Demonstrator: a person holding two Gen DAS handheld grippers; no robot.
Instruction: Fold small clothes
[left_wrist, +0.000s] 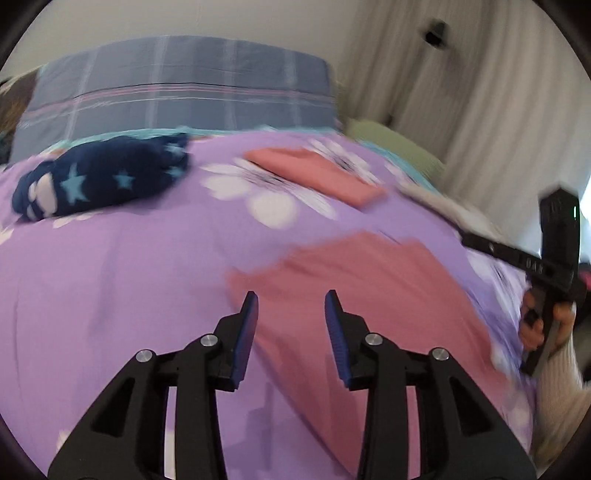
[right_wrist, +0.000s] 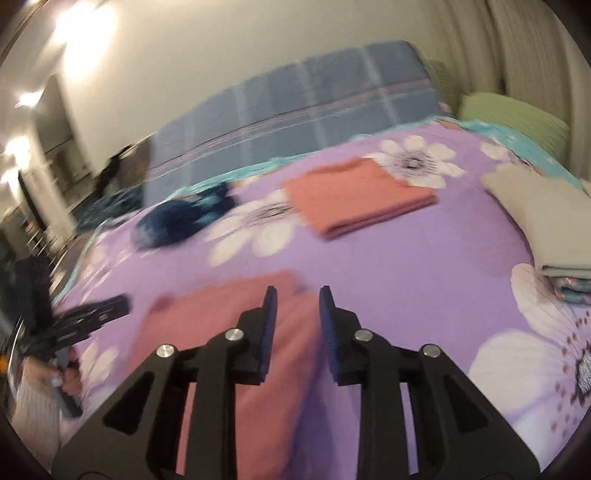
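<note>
Left gripper (left_wrist: 291, 300) released, jaws apart, nothing between pads. Pink cloth (left_wrist: 373, 295) lay flat on purple floral bedspread (left_wrist: 110, 277), directly under and ahead of it, spreading rightward. Right gripper (right_wrist: 295, 295) also released, gap narrower, empty; same cloth (right_wrist: 229, 314) under its left finger, extending left. Folded pink piece (right_wrist: 354, 199) well ahead. Navy star garment (left_wrist: 103, 177) far ahead-left of left gripper.
</note>
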